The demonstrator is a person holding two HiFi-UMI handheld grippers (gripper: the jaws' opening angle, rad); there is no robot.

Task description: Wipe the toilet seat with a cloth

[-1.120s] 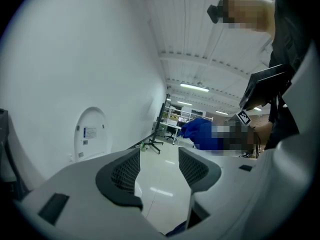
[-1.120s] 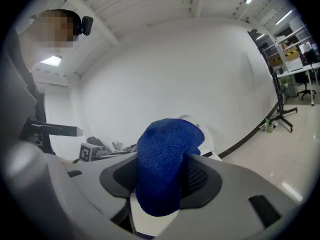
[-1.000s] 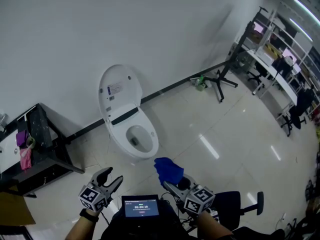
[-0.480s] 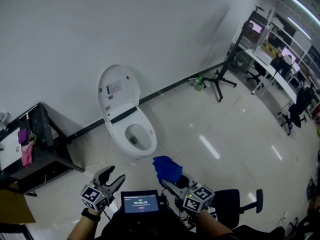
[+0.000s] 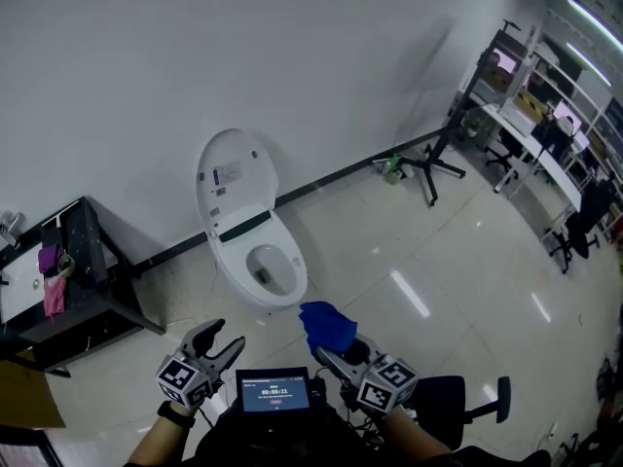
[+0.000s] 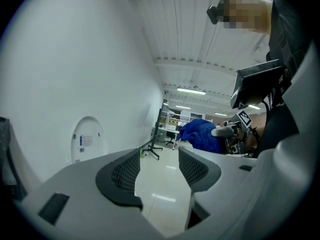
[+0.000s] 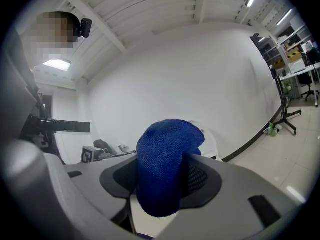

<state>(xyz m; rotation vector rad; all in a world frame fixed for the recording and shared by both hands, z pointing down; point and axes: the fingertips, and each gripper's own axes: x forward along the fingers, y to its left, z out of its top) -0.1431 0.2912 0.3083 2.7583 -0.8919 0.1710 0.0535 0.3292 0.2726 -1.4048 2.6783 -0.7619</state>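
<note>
the blue cloth (image 7: 167, 170) is pinched between the right gripper's (image 5: 329, 355) jaws and bulges above them, just short of the front edge of the toilet seat (image 5: 237, 259). the left gripper (image 5: 220, 343), jaws apart and empty, hangs off the seat's front-left.

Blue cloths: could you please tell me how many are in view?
1: a blue fabric cloth clamped in the right gripper, near the white toilet; none other shows.
</note>
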